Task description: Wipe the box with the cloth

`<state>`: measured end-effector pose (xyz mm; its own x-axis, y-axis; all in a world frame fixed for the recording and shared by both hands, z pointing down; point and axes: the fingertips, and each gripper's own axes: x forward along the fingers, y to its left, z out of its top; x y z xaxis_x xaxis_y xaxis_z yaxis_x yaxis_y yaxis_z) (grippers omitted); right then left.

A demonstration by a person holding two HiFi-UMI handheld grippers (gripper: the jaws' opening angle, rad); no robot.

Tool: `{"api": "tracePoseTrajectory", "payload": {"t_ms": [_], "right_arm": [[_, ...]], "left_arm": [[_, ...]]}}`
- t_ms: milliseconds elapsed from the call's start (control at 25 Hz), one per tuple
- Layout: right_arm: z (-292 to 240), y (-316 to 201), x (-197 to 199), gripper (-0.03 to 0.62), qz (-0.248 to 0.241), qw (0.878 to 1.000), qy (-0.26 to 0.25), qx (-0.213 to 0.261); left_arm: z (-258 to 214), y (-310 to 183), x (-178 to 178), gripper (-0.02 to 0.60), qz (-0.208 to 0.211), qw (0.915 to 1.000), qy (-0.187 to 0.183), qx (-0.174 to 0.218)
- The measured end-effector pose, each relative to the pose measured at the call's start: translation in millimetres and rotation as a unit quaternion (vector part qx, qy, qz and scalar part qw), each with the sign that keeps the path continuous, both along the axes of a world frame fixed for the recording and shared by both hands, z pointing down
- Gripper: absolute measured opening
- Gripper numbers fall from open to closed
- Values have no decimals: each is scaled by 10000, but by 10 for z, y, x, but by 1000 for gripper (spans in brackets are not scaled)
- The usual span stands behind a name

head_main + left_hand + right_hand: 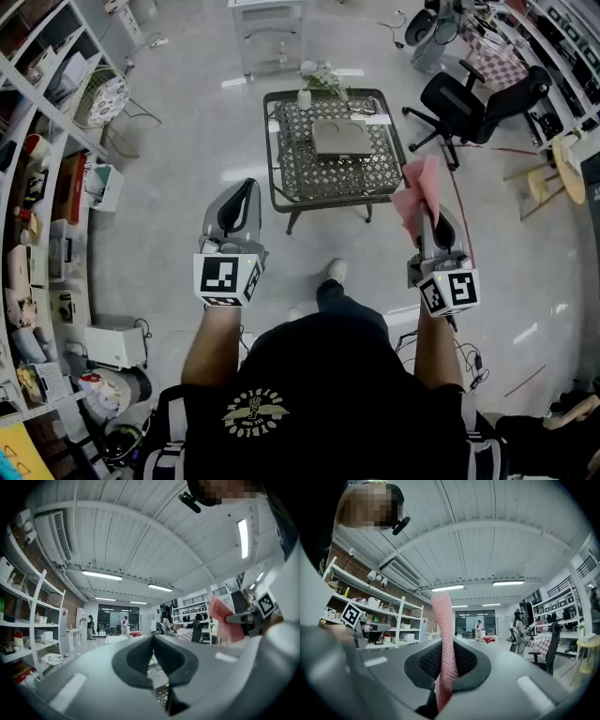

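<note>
Cloth: the pink cloth [418,192] is pinched in the right gripper [433,220] and stands up past the jaw tips.
Right jaws: clenched on the cloth [443,634], which runs upright through the middle of the right gripper [446,653].
Left jaws: the left gripper [153,641] has its tips drawn together with nothing between them.
Box: the flat grey box [341,138] lies in the middle of the dark lattice table [309,178], ahead of the person and well apart from both grippers.
Left gripper: the left gripper [239,202] is held beside the table's near left corner.
Head view only: the box and the table top.
Left gripper view only: the cloth [225,620] from the side, a flat pink sheet at the right.
Right gripper view only: the cloth's knit weave, close up.
</note>
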<state>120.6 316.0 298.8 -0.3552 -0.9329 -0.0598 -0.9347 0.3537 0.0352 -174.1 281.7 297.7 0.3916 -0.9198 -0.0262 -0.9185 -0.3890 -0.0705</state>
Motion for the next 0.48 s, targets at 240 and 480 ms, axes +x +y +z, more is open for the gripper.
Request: {"api": "tracePoseTrajectory", "payload": {"t_ms": [240, 480], "right_arm": [[144, -333, 138, 17, -60, 9999, -91, -74], [194, -802, 350, 17, -100, 9997, -129, -171]], "left_arm": [[148, -327, 129, 0, -29, 9998, -133, -147], [211, -768, 319, 0, -77, 9995, -190, -246]]}}
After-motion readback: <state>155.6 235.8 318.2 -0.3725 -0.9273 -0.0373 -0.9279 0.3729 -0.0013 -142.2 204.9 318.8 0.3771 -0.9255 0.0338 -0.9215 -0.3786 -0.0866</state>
